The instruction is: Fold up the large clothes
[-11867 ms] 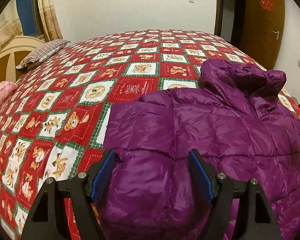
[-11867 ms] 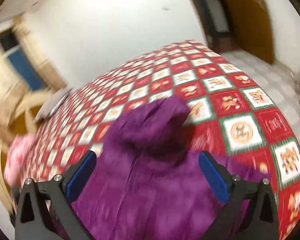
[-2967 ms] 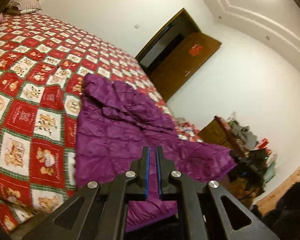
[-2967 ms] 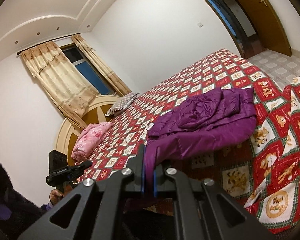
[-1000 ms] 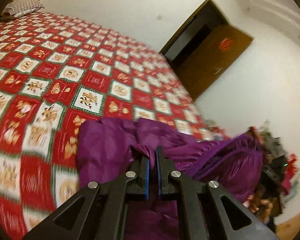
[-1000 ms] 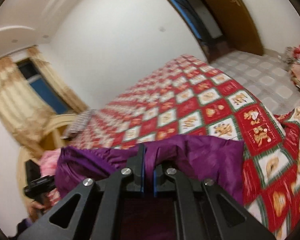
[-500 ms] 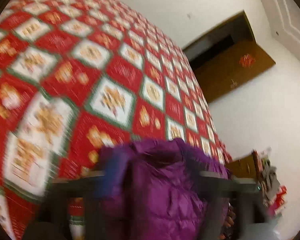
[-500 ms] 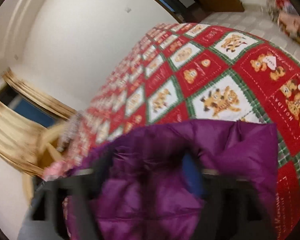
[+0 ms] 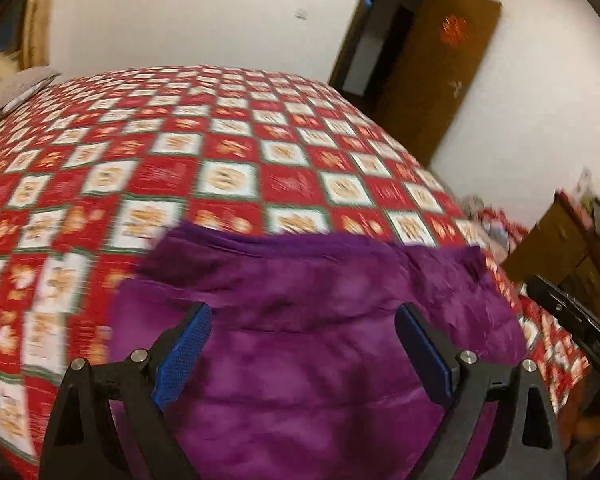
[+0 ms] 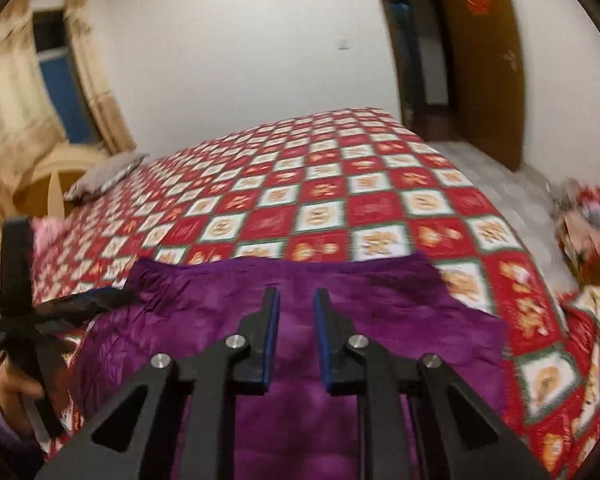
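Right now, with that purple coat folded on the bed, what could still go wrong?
The puffy purple coat may spring open: both the left hand-held gripper and the right hand-held gripper are open, holding nothing. It also lies near the corner of the bed, so a stray nudge might slide it off.

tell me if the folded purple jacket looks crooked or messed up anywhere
Nothing stands out. The purple jacket lies as a fairly even block near the edge of the patchwork bedspread, its far edge roughly straight. Motion blur hides finer wrinkles.
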Demonstrator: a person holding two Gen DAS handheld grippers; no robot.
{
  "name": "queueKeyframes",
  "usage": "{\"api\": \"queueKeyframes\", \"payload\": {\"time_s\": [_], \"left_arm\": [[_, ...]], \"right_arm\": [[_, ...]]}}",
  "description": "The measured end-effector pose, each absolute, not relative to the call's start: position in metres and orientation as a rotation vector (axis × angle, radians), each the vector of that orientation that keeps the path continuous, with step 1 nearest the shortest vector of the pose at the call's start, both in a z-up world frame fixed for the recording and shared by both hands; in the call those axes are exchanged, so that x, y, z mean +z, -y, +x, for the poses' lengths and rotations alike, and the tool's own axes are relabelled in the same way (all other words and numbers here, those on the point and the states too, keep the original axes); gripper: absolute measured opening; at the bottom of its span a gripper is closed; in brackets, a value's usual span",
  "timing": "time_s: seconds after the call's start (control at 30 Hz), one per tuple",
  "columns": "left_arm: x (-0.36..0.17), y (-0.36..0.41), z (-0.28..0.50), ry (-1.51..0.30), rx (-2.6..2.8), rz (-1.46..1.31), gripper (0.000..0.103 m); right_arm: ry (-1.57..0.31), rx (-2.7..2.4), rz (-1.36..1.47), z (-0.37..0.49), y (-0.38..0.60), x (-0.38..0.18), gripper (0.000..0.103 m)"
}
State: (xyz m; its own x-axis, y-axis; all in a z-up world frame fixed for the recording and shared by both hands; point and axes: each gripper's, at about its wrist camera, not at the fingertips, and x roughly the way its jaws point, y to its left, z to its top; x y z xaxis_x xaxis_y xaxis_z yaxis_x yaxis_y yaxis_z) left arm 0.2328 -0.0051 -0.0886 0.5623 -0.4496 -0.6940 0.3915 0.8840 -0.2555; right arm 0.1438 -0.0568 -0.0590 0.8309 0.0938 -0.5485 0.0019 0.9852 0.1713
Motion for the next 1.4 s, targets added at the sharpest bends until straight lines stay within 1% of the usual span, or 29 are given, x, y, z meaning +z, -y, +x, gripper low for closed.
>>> {"api": "queueKeyframes", "payload": {"time_s": [0.13,0.2,0.27,0.37,0.57,0.7,0.77,0.87,0.97,1.07,1.13,1.17,1.23,1.4], "left_arm": [[-0.112,0.041,0.24,-0.806,-0.401,0.017,0.093],[-0.123,0.052,0.243,-0.803,-0.369,0.07,0.093],[-0.136,0.058,0.245,-0.801,-0.331,0.123,0.093],[-0.147,0.057,0.25,-0.809,-0.326,0.106,0.093],[-0.163,0.066,0.26,-0.788,-0.279,0.124,0.1],[-0.166,0.067,0.264,-0.805,-0.271,0.125,0.1],[-0.167,0.066,0.265,-0.813,-0.272,0.121,0.101],[-0.168,0.065,0.265,-0.818,-0.276,0.114,0.1],[-0.168,0.067,0.265,-0.819,-0.273,0.121,0.101],[-0.168,0.067,0.265,-0.823,-0.277,0.119,0.101],[-0.169,0.067,0.265,-0.823,-0.281,0.122,0.101],[-0.169,0.068,0.265,-0.822,-0.279,0.125,0.101],[-0.169,0.068,0.264,-0.824,-0.279,0.124,0.101],[-0.167,0.063,0.262,-0.856,-0.308,0.108,0.101]], "right_arm": [[-0.639,-0.037,0.122,0.183,0.033,-0.09,0.021],[-0.673,-0.078,0.102,0.205,0.032,-0.114,0.021],[-0.696,-0.1,0.066,0.209,0.033,-0.133,0.021],[-0.708,-0.098,0.054,0.214,0.036,-0.151,0.021],[-0.729,-0.063,0.138,0.223,0.05,-0.156,0.021],[-0.753,-0.056,0.157,0.224,0.051,-0.155,0.021],[-0.764,-0.027,0.185,0.219,0.057,-0.144,0.02],[-0.667,-0.093,0.184,0.193,0.082,-0.111,0.02],[-0.646,-0.23,0.149,0.18,0.114,-0.099,0.02],[-0.718,-0.341,0.157,0.181,0.15,-0.125,0.02],[-0.769,-0.341,0.231,0.183,0.166,-0.149,0.02],[-0.761,-0.318,0.295,0.182,0.174,-0.158,0.02],[-0.748,-0.307,0.325,0.183,0.179,-0.16,0.02],[-0.756,-0.313,0.302,0.185,0.176,-0.158,0.02]]}}
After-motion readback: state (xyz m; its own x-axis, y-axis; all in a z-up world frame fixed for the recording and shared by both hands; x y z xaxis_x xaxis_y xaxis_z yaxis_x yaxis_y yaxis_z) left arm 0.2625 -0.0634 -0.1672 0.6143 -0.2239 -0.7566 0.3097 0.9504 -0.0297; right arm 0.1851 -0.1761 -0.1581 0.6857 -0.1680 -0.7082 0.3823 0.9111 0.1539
